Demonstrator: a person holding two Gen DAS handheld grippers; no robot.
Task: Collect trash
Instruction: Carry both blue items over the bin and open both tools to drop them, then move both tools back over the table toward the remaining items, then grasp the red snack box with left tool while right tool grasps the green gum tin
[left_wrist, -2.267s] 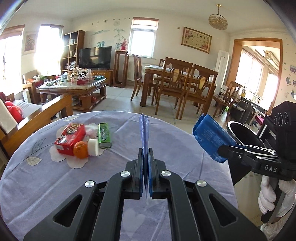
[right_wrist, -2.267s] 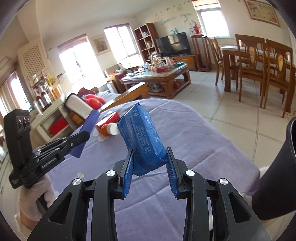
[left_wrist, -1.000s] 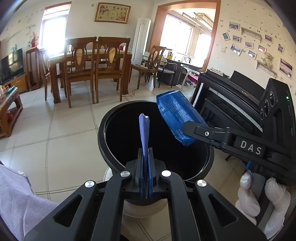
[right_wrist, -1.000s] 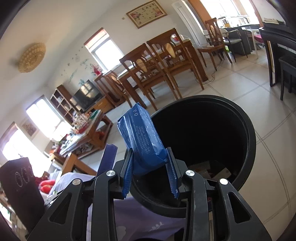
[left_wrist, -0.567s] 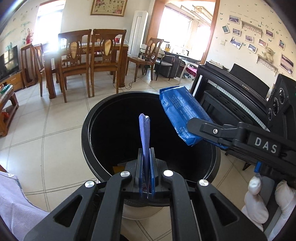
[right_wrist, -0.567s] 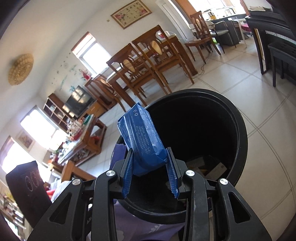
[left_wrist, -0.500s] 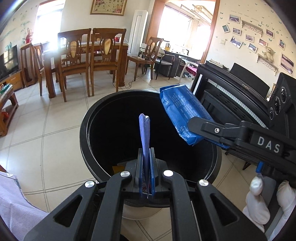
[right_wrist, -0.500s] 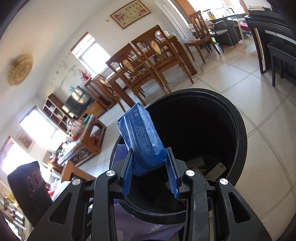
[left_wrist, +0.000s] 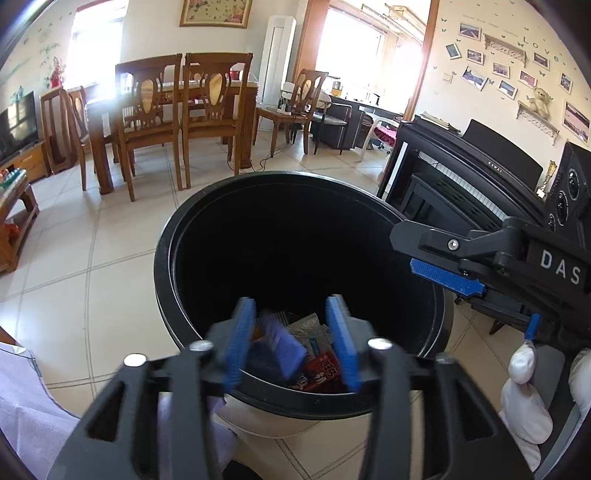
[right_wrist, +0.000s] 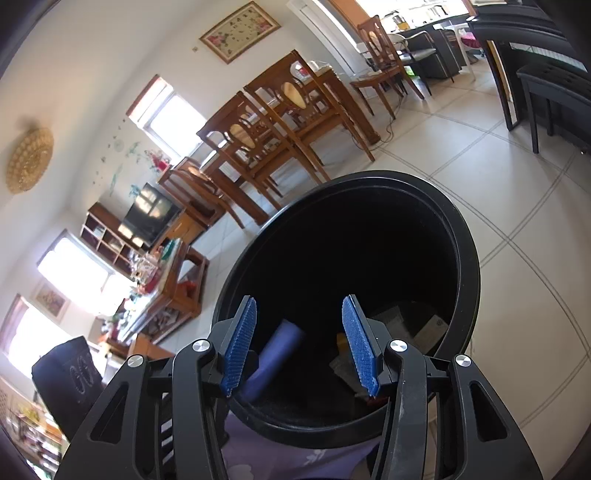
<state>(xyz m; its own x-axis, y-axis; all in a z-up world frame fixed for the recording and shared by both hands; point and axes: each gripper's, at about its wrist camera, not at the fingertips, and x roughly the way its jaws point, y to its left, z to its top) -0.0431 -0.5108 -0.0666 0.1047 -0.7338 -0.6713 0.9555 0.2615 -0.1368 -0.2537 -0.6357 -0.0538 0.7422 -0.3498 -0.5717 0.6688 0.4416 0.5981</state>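
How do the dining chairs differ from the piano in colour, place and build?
The dining chairs are brown wood; the piano is black. The chairs stand at a table beyond the black bin, on its far left; the piano stands to the bin's right, against the wall with photos. The chairs have open, carved backs; the piano is a closed, solid body. Both stand on the same pale tiled floor.

A lived-in home, an open living and dining room. A wooden dining table (left_wrist: 173, 92) with carved chairs (left_wrist: 218, 107) stands on a tiled floor (left_wrist: 92, 258); framed photos (left_wrist: 506, 70) (and a teddy bear (left_wrist: 537, 98)) line one wall above a black piano (left_wrist: 461, 184), with a television (right_wrist: 151, 214) and bookshelf (right_wrist: 107, 240) nearby.
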